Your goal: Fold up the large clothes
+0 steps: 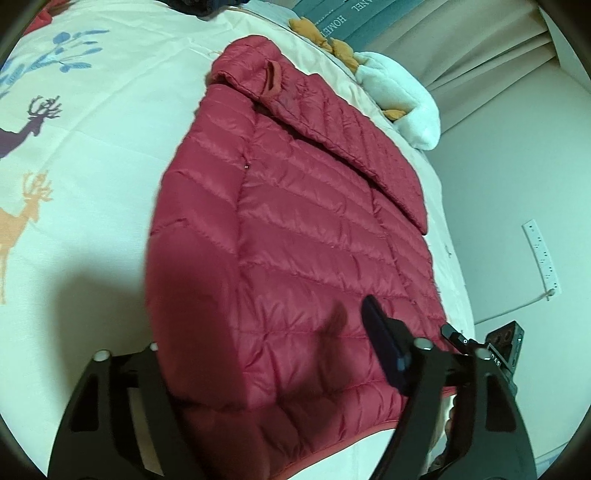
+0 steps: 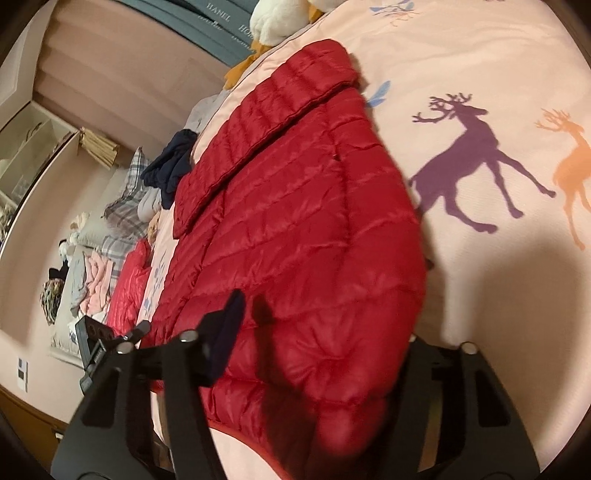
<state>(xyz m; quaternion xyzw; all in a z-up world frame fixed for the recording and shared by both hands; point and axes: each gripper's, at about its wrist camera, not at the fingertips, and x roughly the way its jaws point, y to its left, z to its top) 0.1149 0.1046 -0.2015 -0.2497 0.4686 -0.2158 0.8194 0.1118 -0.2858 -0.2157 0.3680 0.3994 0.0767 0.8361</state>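
Note:
A red quilted puffer jacket (image 1: pixel 303 236) (image 2: pixel 295 221) lies flat on the deer-print bedsheet (image 1: pixel 85 206) (image 2: pixel 491 66), with one sleeve folded across its upper back. My left gripper (image 1: pixel 266 332) is open at the hem end. Its right finger (image 1: pixel 384 347) rests on top of the jacket, and its left finger is hidden under the jacket's side. My right gripper (image 2: pixel 325 325) is also open over the hem. Its left finger (image 2: pixel 225 332) lies on the fabric, while the jacket's bulging edge covers its right finger. Each gripper shows at the edge of the other's view.
A white and orange plush toy (image 1: pixel 399 103) (image 2: pixel 273 18) sits at the head of the bed. A dark garment (image 2: pixel 170 170), another red jacket (image 2: pixel 129 288) and folded clothes (image 2: pixel 92 273) lie beyond the bed's far side. A power strip (image 1: pixel 541 254) hangs on the wall.

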